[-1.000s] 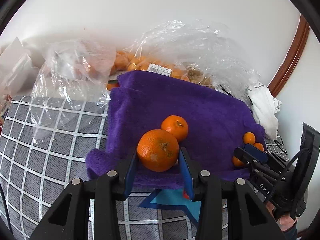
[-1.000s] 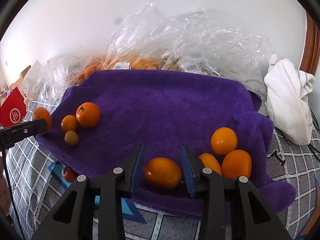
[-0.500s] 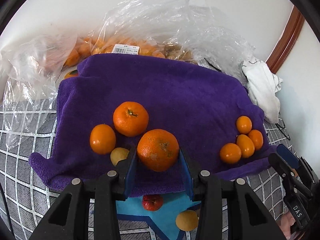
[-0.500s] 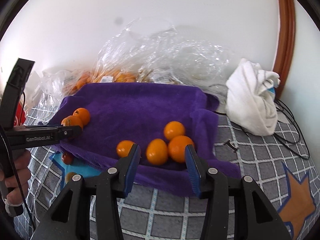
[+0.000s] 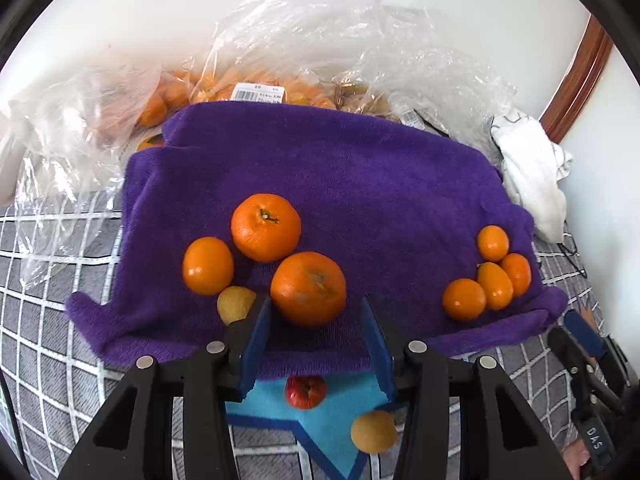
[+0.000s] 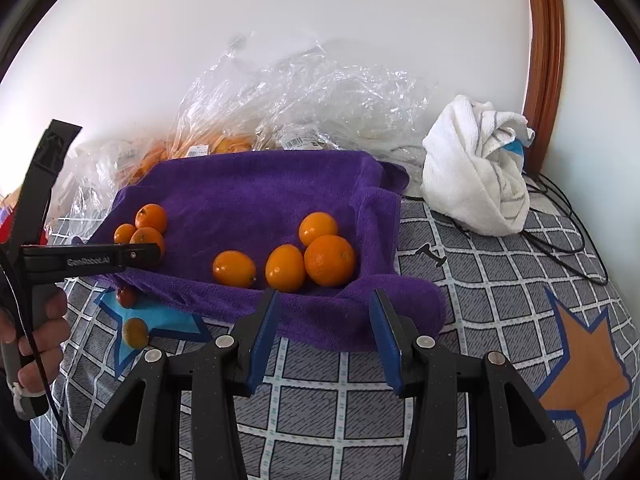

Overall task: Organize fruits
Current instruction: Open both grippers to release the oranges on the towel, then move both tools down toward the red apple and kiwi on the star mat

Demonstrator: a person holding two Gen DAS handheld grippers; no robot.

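Note:
A purple towel [image 5: 360, 184] lies on the checked cloth and also shows in the right wrist view [image 6: 256, 188]. My left gripper [image 5: 316, 332] is open; a large orange [image 5: 308, 288] rests on the towel just ahead of its fingertips, beside another large orange [image 5: 266, 227], a smaller one [image 5: 208, 266] and a yellow fruit [image 5: 235, 303]. Several small oranges [image 5: 488, 276] sit at the towel's right end. My right gripper [image 6: 324, 328] is open and empty, short of that group [image 6: 304, 264]. A red fruit [image 5: 305, 391] and a yellow fruit [image 5: 374, 431] lie on the blue star.
Clear plastic bags [image 5: 304, 60] holding more oranges lie behind the towel against the wall. A bundled white cloth [image 6: 480, 172] sits at the right with black cables [image 6: 560, 216]. The left gripper body [image 6: 80, 260] crosses the right wrist view.
My left gripper has opened and let go of the large orange, which now rests on the towel. My right gripper has pulled back from the small oranges and stays open.

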